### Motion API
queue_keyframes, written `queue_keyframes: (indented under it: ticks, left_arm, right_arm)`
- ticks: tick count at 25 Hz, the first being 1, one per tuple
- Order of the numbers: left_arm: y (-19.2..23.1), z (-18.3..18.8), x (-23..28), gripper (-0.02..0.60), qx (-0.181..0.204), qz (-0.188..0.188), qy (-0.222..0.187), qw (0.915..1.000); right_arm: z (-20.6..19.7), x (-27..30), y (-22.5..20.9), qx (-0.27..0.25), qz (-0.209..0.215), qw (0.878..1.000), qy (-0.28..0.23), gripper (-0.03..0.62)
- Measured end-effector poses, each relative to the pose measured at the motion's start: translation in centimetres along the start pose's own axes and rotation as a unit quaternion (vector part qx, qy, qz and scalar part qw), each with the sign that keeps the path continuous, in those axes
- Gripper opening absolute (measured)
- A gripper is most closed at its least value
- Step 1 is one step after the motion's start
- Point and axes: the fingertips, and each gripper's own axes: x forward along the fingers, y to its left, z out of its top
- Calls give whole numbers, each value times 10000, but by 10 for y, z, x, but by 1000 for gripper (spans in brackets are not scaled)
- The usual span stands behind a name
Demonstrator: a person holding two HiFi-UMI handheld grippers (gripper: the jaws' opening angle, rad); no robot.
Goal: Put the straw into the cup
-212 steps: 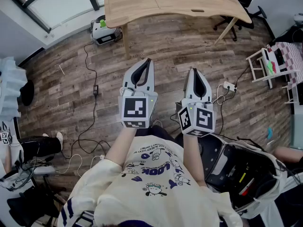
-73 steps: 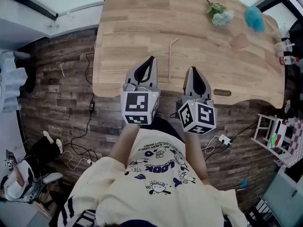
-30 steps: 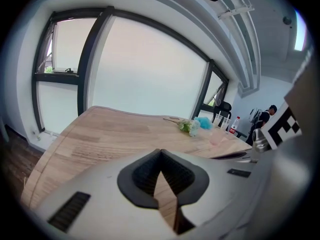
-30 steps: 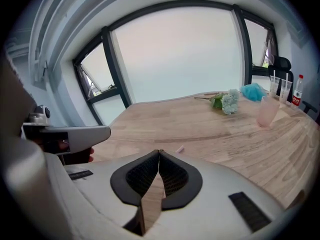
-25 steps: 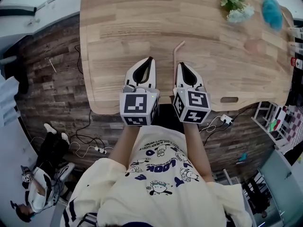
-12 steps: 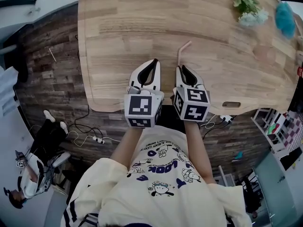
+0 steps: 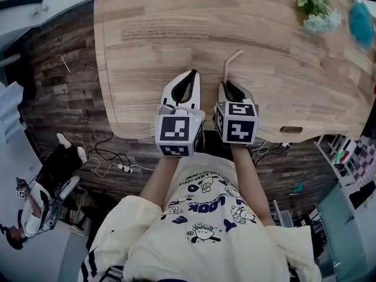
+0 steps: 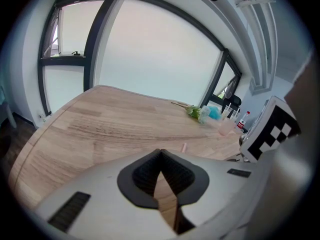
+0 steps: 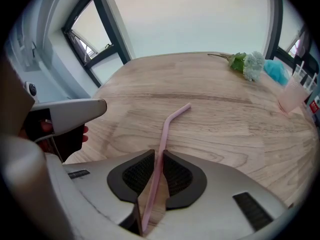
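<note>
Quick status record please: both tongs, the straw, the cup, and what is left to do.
left tongs: shut, nothing between the jaws, over the table near its front edge
right tongs: shut on the straw
straw: pink, lower part between the jaws, bent end pointing away from the person
cup: pink, translucent, upright, far to the right on the table, apart from the straw
left to do: straw not yet in the cup
</note>
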Motion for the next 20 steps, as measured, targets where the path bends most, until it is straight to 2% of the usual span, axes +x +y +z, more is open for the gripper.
queue_keyframes:
  ticks: [9,20]
  left_arm:
    - [5,-7,1,25,-124,29,118,9998]
    - [7,-5,-2,25,-187,46,49,9998]
  right_arm:
    - [-2,1,2,-237,-276,9990,260,35]
    - [3,3,0,131,40,9999,46,26]
